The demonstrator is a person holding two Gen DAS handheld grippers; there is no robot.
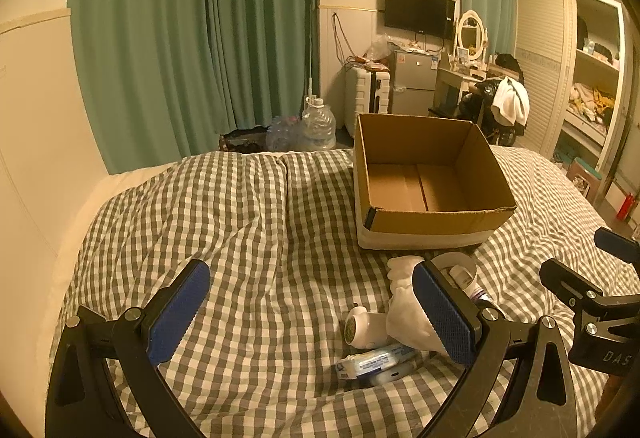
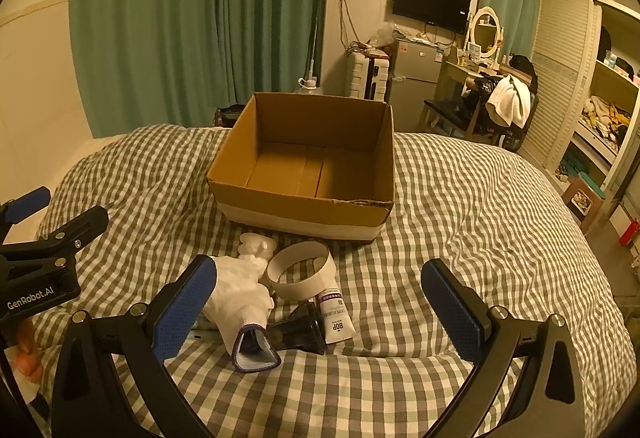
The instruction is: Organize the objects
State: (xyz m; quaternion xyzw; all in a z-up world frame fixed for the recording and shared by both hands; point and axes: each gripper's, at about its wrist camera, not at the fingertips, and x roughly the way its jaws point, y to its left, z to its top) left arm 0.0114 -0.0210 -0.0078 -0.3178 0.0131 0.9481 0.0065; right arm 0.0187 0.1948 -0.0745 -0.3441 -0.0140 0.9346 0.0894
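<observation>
An open, empty cardboard box (image 1: 436,226) (image 2: 296,210) sits on the checked bedcover. In front of it lies a small pile: a white glove (image 2: 240,298) (image 1: 404,314), a white tape ring (image 2: 302,272) (image 1: 456,264), a white BOP tube (image 2: 336,316), a black funnel-shaped piece (image 2: 300,330), a small white round device (image 1: 366,326) and a wrapped packet (image 1: 374,360). My left gripper (image 1: 312,312) is open, hovering above the bed left of the pile. My right gripper (image 2: 320,312) is open, just above the pile, empty.
The checked bedcover (image 1: 240,222) covers the whole bed, with folds. Behind are green curtains (image 1: 192,30), water jugs (image 1: 316,126), a suitcase (image 2: 368,76), a fridge (image 2: 412,78), a dressing table and an open wardrobe (image 2: 608,106). The left gripper's body shows in the right wrist view (image 2: 40,266).
</observation>
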